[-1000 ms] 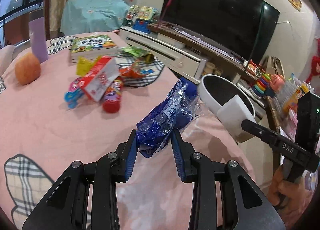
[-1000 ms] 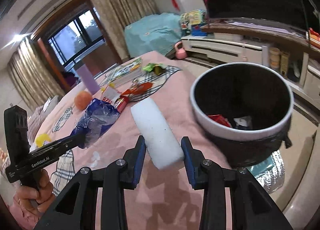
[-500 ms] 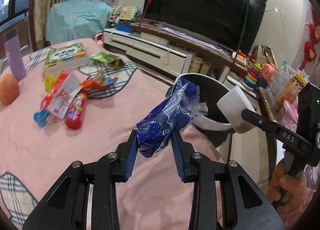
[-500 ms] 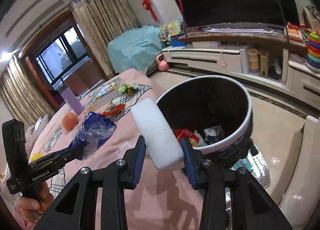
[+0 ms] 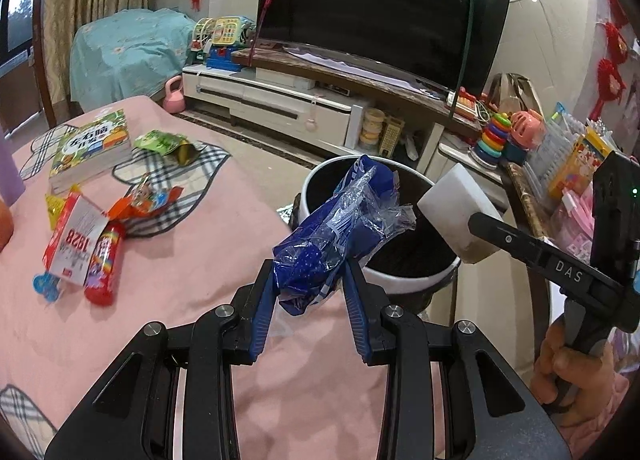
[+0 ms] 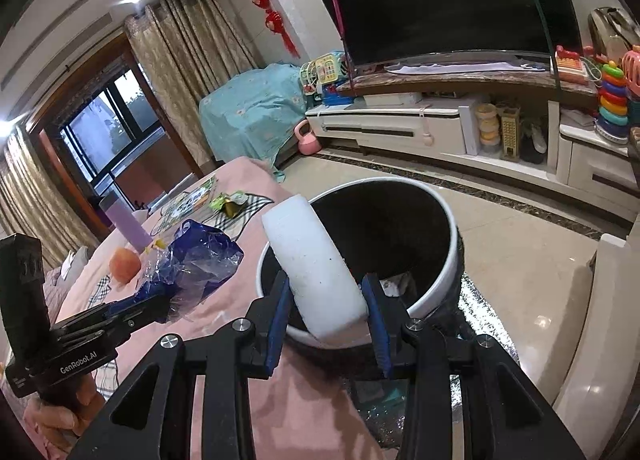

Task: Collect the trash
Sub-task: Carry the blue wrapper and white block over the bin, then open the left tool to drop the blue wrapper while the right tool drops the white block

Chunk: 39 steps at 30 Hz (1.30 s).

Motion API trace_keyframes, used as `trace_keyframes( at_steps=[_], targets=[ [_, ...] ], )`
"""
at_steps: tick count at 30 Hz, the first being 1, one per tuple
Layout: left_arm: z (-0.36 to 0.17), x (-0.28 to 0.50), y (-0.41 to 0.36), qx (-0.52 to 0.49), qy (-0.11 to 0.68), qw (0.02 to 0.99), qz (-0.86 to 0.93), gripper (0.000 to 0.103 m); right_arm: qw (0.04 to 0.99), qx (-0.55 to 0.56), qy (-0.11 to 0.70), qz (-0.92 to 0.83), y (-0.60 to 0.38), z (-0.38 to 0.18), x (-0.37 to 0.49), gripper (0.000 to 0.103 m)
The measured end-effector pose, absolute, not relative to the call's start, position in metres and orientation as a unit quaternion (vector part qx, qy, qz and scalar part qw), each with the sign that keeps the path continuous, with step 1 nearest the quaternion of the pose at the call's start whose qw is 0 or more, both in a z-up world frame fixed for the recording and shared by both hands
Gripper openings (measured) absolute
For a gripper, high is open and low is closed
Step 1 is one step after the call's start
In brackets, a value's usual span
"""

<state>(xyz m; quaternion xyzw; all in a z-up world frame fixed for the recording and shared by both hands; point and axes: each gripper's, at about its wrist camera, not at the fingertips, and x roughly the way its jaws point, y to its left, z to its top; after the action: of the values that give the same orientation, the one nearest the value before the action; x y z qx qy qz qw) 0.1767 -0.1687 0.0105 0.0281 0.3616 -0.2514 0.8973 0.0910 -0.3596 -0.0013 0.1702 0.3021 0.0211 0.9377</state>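
Both grippers held out over the table edge, angled down toward the trash bin (image 5: pixel 384 284), white rim, dark inside, standing on the floor just past the pink tablecloth (image 5: pixel 168 300).

Left gripper (image 5: pixel 310 292): jaws pinching a crumpled blue plastic wrapper (image 5: pixel 340 236). Pads clamp its lower end; the rest sticks up and forward, upper part over the bin's near rim.

Right gripper (image 6: pixel 326 308): jaws pinching a white foam block (image 6: pixel 312 264). Pads on its 2 side faces near the lower end, block tilted up and left, sitting over the bin opening. A hand (image 5: pixel 572 372) grips the handle at lower right in the left wrist view.

Some scraps visible in the bin bottom in the right wrist view, too small to identify.

On the table: a picture book (image 5: pixel 90 148), a green snack packet (image 5: pixel 164 142), an orange wrapper (image 5: pixel 146 202), a red-white box (image 5: pixel 74 238), a red tube (image 5: pixel 105 268), an orange fruit (image 6: pixel 125 265), a purple cup (image 6: pixel 124 224).
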Motion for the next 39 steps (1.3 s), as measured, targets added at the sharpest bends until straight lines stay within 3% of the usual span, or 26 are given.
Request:
trace_keyframes(
  at_steps=[30, 33, 34, 35, 37, 39],
  targets=[
    [-0.004, 0.217, -0.233, 0.077, 0.387, 0.881, -0.26, 0.033, 0.927, 0.161, 0.338, 0.005, -0.386, -0.008, 0.133, 0.039],
    [-0.004, 0.219, -0.236, 0.079, 0.387, 0.881, -0.261, 0.036, 0.927, 0.157, 0.34, 0.005, -0.386, -0.007, 0.137, 0.04],
    [-0.004, 0.219, -0.236, 0.08, 0.387, 0.881, -0.259, 0.042, 0.927, 0.156, 0.341, 0.004, -0.386, -0.007, 0.138, 0.04],
    [-0.004, 0.219, -0.237, 0.084, 0.387, 0.882, -0.257, 0.052, 0.927, 0.156, 0.341, 0.004, -0.388, -0.008, 0.14, 0.041],
    [-0.003, 0.218, -0.236, 0.089, 0.379, 0.885, -0.254, 0.056, 0.925, 0.16, 0.344, 0.006, -0.39, -0.009, 0.144, 0.047],
    [-0.004, 0.218, -0.233, 0.088, 0.378, 0.887, -0.251, 0.059, 0.924, 0.165, 0.344, 0.007, -0.392, -0.011, 0.146, 0.066]
  ],
)
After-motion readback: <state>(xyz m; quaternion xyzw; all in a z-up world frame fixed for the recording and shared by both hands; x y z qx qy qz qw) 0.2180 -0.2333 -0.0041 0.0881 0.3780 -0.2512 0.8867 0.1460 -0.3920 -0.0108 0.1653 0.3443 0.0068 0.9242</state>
